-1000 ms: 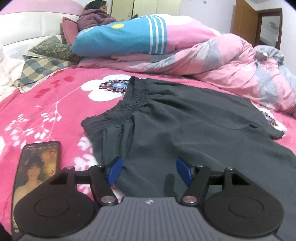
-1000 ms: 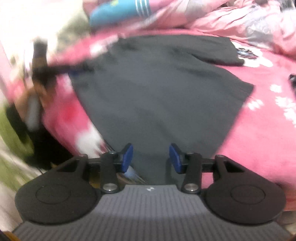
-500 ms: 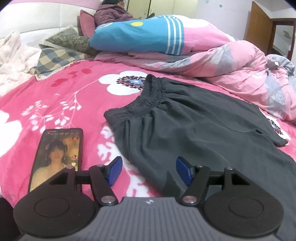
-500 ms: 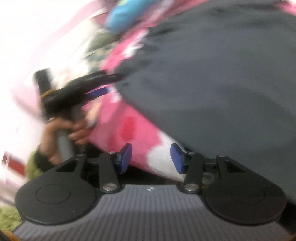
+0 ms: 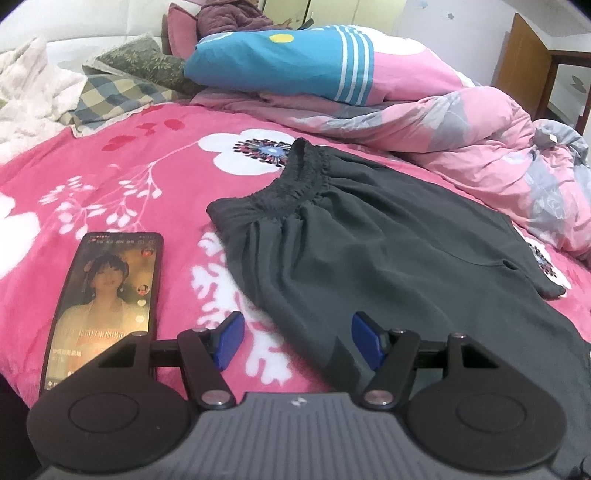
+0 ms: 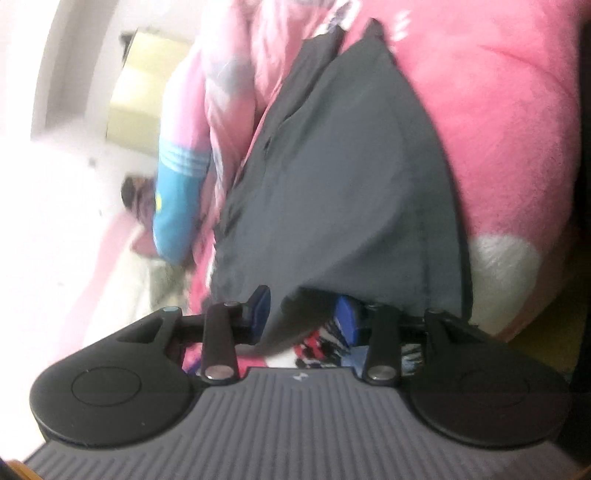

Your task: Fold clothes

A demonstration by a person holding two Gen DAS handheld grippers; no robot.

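Dark grey shorts [image 5: 373, 251] with an elastic waistband [image 5: 291, 184] lie spread flat on a pink flowered blanket [image 5: 122, 173]. My left gripper [image 5: 297, 341] hovers open just above the near side edge of the shorts, nothing between its blue pads. In the right wrist view the camera is rolled sideways and blurred. The shorts [image 6: 343, 192] fill its middle. My right gripper [image 6: 304, 317] is open, with a lower edge of the grey cloth hanging between its blue pads [image 6: 260, 304], not pinched.
A lit phone [image 5: 107, 295] lies on the blanket left of the left gripper. A rumpled pink and blue duvet [image 5: 369, 92] and pillows [image 5: 122, 88] pile up behind the shorts. A person sits at the headboard [image 5: 229, 18]. A wooden door [image 5: 524, 62] stands far right.
The left gripper has slid left and back, bringing the phone fully into view. The right gripper has swung round and rolled sideways, ending at an edge of the shorts.
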